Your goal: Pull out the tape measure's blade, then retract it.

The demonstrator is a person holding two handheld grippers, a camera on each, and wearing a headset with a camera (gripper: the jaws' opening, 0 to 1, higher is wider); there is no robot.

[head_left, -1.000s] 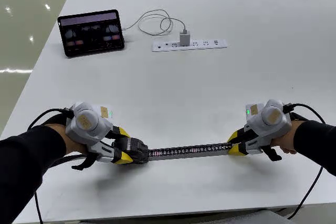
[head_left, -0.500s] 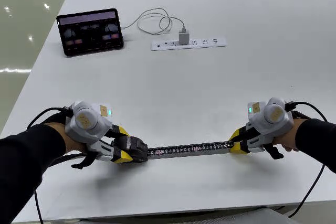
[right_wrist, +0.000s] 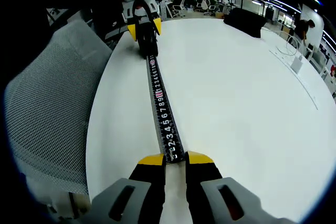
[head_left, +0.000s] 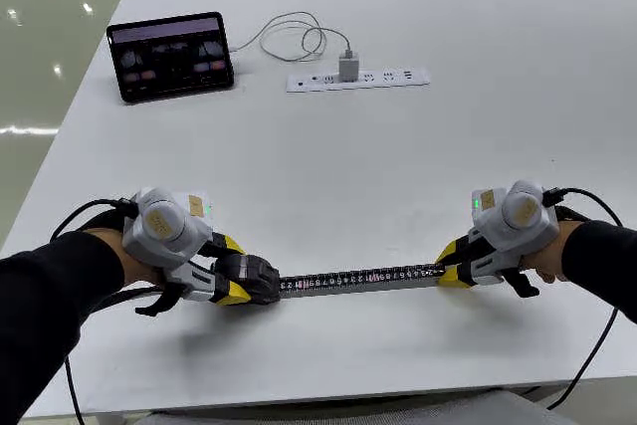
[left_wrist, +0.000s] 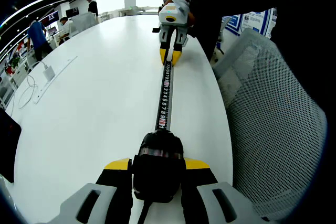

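Note:
A black tape measure case [head_left: 254, 279] [left_wrist: 158, 165] rests on the white table near its front edge, with my left gripper [head_left: 237, 281] [left_wrist: 157, 164] shut on it. Its dark blade [head_left: 360, 280] [left_wrist: 165, 95] [right_wrist: 161, 109] with white numbers runs out flat along the table toward the right. My right gripper [head_left: 444, 274] [right_wrist: 174, 159] is shut on the blade's end. In the right gripper view the left gripper [right_wrist: 143, 27] and the case stand at the far end of the blade. In the left gripper view the right gripper [left_wrist: 171, 56] holds the far tip.
A dark tablet [head_left: 170, 56] stands at the table's back left. A white power strip [head_left: 358, 80] with a plugged-in charger [head_left: 349, 69] and a looped white cable [head_left: 299, 39] lies behind the middle. A grey mesh chair [left_wrist: 273, 119] [right_wrist: 50, 103] stands by the front edge.
The two grippers have drawn a little further apart, the left one leftward and the right one rightward. More of the blade now lies between them.

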